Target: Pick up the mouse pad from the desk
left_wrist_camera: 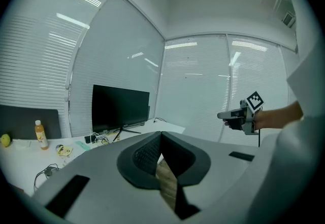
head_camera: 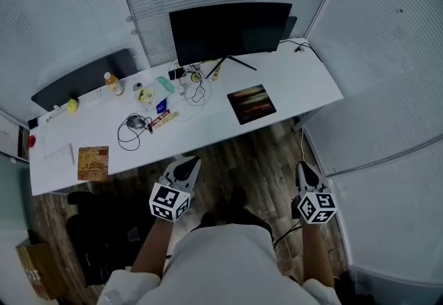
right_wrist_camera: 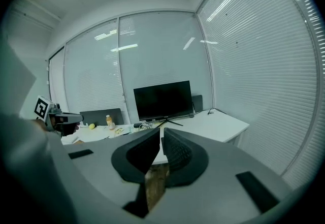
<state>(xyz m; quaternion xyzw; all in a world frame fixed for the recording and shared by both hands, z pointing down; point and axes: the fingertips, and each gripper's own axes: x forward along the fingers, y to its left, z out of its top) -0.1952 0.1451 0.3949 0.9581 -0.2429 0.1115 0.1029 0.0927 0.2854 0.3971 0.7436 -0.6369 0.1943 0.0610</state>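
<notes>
Standing back from the long white desk (head_camera: 304,82), holding both hand-held grippers low over the brown wooden floor (head_camera: 242,155), short of the desk's near edge. Showing the left gripper (head_camera: 187,162) with its grey jaws pressed together at the tips, gripping nothing. Showing the right gripper (head_camera: 303,167) likewise closed and empty, with only floor visible through the slit beneath its tips.

Lying flat on the right half of the desk: the dark rectangular mouse pad with orange-brown streaks (head_camera: 251,103), a little askew. Sitting in front of the wide black monitor (head_camera: 228,30), apart from the tangle of cables and small items (head_camera: 194,86) to its left, and nearer the right gripper than the left.

Judging the step in hand as the reach toward the pad, with nothing touched yet. Probably needing the right jaws opened before arrival, since closed tips cannot take a thin sheet. Likely working best by coming in low at the pad's near edge, easing one jaw under a corner, or drawing the pad to overhang the desk edge, then pinching firmly. Possibly steadying the far side with the left gripper. Minding the monitor's stand behind.
</notes>
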